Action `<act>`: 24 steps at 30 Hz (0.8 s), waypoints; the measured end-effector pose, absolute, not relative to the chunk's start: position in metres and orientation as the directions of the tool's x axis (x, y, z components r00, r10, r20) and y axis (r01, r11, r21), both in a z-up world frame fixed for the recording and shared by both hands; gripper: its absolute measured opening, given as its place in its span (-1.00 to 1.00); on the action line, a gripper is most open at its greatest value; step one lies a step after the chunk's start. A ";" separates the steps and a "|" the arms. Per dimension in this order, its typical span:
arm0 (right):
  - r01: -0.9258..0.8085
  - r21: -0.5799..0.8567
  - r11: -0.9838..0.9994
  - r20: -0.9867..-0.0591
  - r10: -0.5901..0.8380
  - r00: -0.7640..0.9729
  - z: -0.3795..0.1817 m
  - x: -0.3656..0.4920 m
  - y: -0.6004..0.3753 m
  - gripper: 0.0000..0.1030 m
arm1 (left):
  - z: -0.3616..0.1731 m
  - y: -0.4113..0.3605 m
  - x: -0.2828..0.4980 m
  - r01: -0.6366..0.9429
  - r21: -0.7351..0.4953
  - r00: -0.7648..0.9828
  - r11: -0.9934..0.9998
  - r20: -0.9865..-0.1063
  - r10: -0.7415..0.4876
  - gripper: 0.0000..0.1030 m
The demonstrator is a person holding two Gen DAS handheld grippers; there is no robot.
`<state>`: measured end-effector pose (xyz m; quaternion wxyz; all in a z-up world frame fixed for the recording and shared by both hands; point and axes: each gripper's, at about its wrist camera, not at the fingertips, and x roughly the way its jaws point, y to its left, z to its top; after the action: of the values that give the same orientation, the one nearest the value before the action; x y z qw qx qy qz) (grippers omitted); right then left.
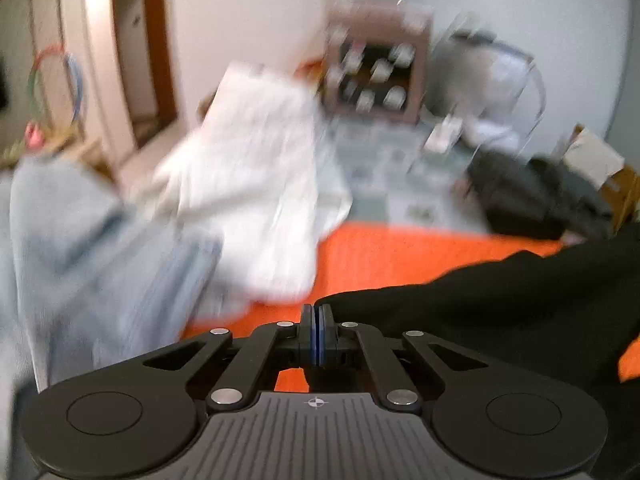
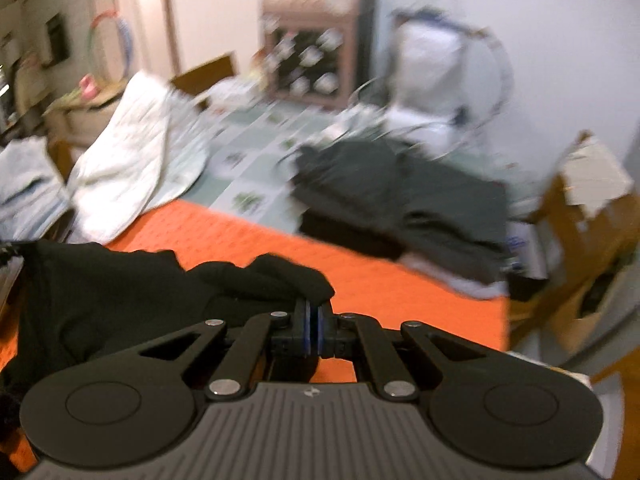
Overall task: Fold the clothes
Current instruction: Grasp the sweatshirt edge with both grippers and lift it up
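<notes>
Your left tool [image 1: 319, 312] is pinched closed on an edge of the black garment [image 1: 500, 308]; your right tool [image 2: 314, 308] is likewise clamped on a bunched fold of it [image 2: 280, 276]; the garment hangs between both over the orange cover [image 1: 384, 252]; a dark clothes pile [image 2: 404, 196] lies beyond; both views are blurred

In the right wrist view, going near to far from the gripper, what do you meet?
right gripper, shut on the black garment → orange cover → dark folded clothes → patterned sheet → wooden shelf unit at the wall.
</notes>
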<state>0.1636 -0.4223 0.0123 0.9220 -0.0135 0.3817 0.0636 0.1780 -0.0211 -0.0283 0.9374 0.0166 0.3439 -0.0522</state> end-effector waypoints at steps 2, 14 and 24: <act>-0.088 0.018 0.996 -0.667 0.077 0.741 0.035 0.151 -0.437 -0.93 | -0.001 -0.029 0.188 0.148 -0.002 0.796 0.989 -0.593 -0.120 -0.93; 0.004 -0.141 0.990 -0.386 -0.059 0.921 0.206 0.171 -0.485 -0.93 | 0.201 -0.096 0.255 0.314 0.157 0.934 0.936 -0.228 -0.275 -0.93; -0.012 -0.128 0.992 -0.290 -0.026 0.957 0.261 0.126 -0.494 -0.93 | 0.246 -0.075 0.190 0.332 0.228 0.943 0.915 -0.109 -0.315 -0.93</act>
<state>0.1255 -0.4937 0.2615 0.9871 -0.0641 0.1470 -0.0035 0.1899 -0.0751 0.2456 0.9779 0.1225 0.0350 -0.1656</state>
